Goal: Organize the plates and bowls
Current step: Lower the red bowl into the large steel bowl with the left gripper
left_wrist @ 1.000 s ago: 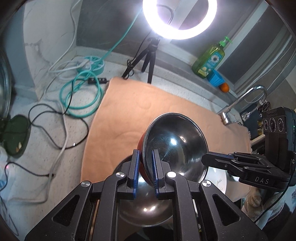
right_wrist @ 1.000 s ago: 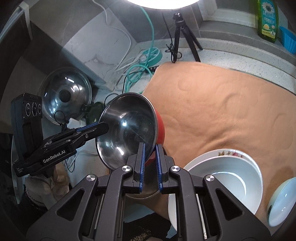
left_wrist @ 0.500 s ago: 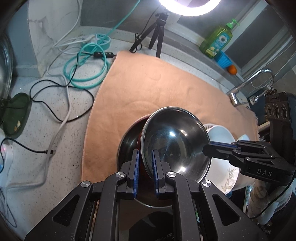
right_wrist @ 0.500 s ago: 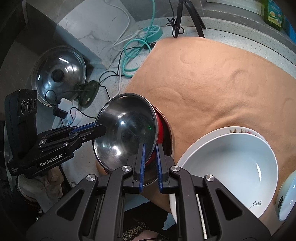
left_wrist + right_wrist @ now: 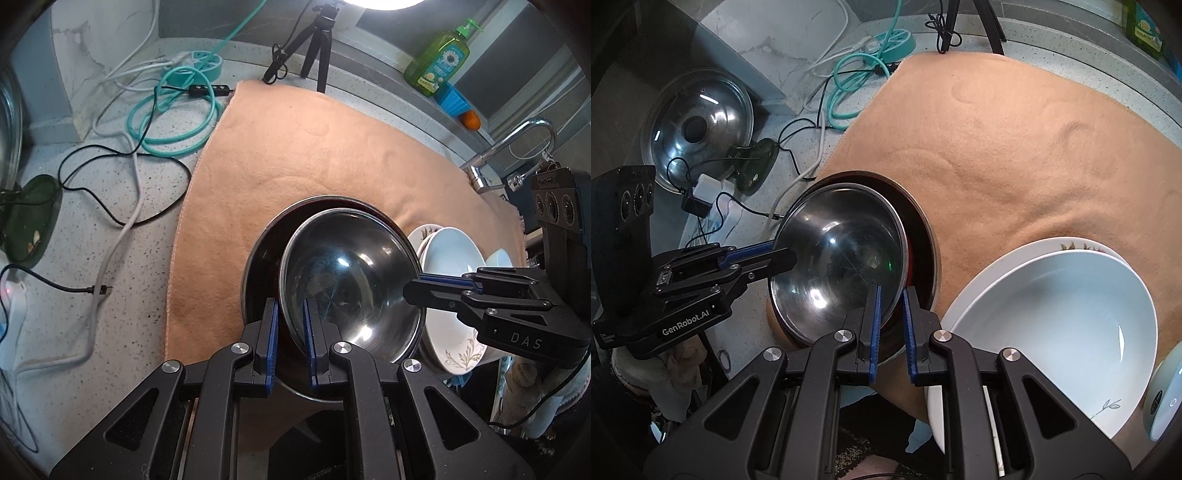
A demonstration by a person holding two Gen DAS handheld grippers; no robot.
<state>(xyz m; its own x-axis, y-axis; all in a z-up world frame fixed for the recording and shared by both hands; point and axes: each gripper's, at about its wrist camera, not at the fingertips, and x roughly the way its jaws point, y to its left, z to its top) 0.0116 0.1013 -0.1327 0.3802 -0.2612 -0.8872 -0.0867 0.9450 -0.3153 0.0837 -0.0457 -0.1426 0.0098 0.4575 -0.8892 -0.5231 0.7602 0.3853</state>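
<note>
My left gripper (image 5: 289, 314) and right gripper (image 5: 891, 308) are each clamped on opposite rims of the steel bowl (image 5: 351, 280), jaws nearly closed. The bowl sits tilted inside a larger steel bowl (image 5: 264, 251) on the tan cloth (image 5: 314, 147); its red outside is mostly hidden, and I can't tell whether it touches bottom. A second ago it hung well above. White bowls (image 5: 1056, 314) are stacked just beside, partly cut off.
</note>
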